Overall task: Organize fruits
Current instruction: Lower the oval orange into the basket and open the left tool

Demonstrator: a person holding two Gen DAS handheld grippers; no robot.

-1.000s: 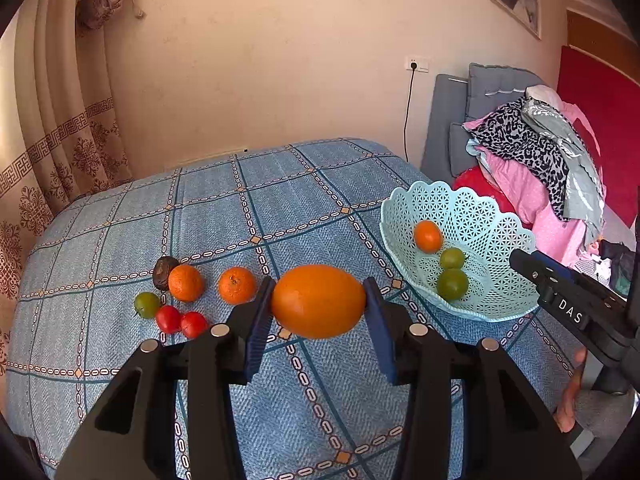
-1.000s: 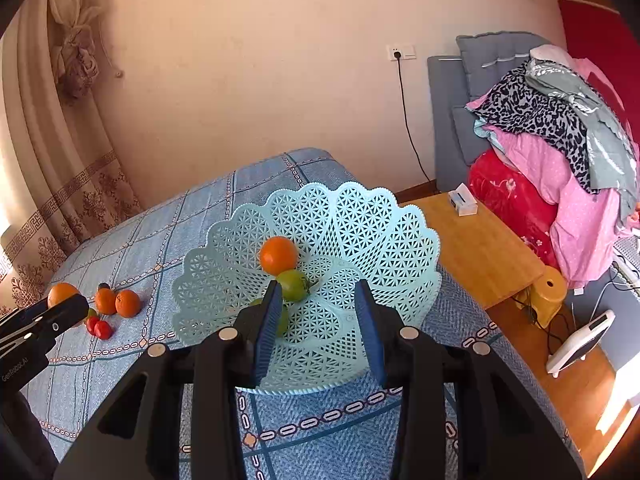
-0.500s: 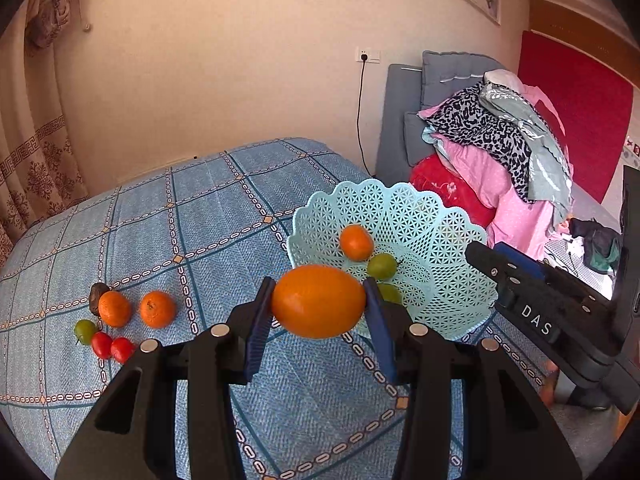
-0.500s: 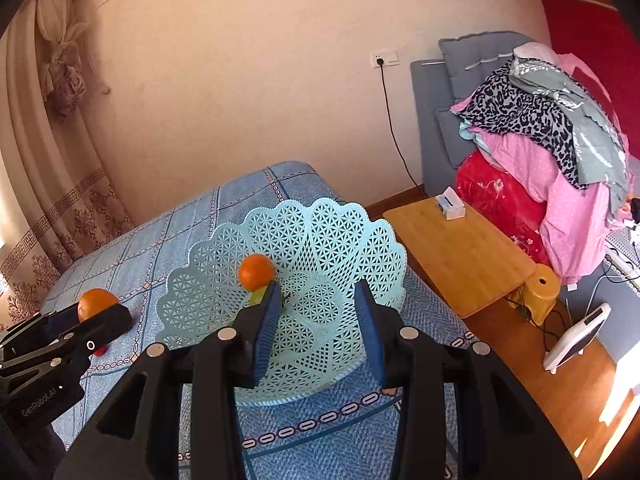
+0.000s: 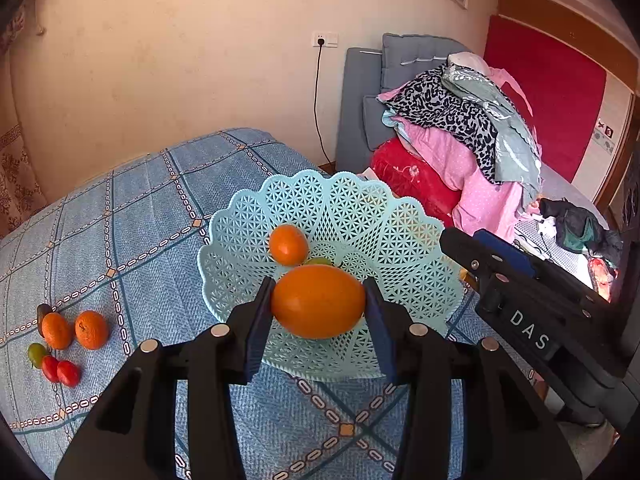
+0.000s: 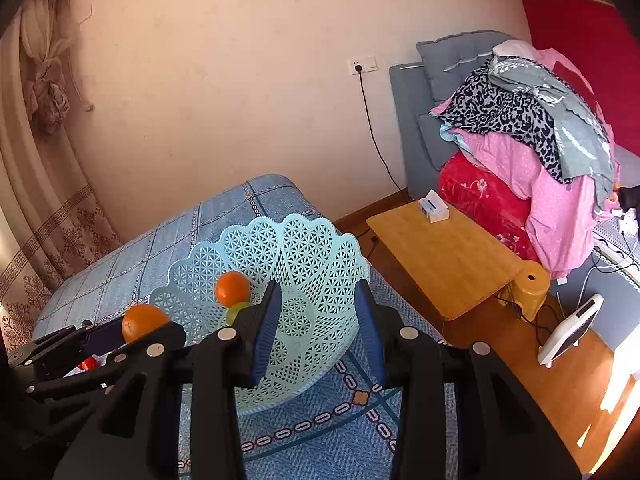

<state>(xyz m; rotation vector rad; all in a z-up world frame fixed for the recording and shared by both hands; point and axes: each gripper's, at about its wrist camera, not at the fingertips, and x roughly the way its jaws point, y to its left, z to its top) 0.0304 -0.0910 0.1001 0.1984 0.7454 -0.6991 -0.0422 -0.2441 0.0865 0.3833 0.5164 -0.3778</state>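
Moved over basket [image 5: 404,220]: left tongs [image 5: 318,304] pinching orange [image 5: 318,300]; right tongs [image 6: 316,320] spread, empty.

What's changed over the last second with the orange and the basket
The left tool, shut on the large orange, has carried it from beside the loose fruit to over the near rim of the light blue basket. No release yet. The right tool stays open and empty by the basket; the basket's fruit is unmoved.
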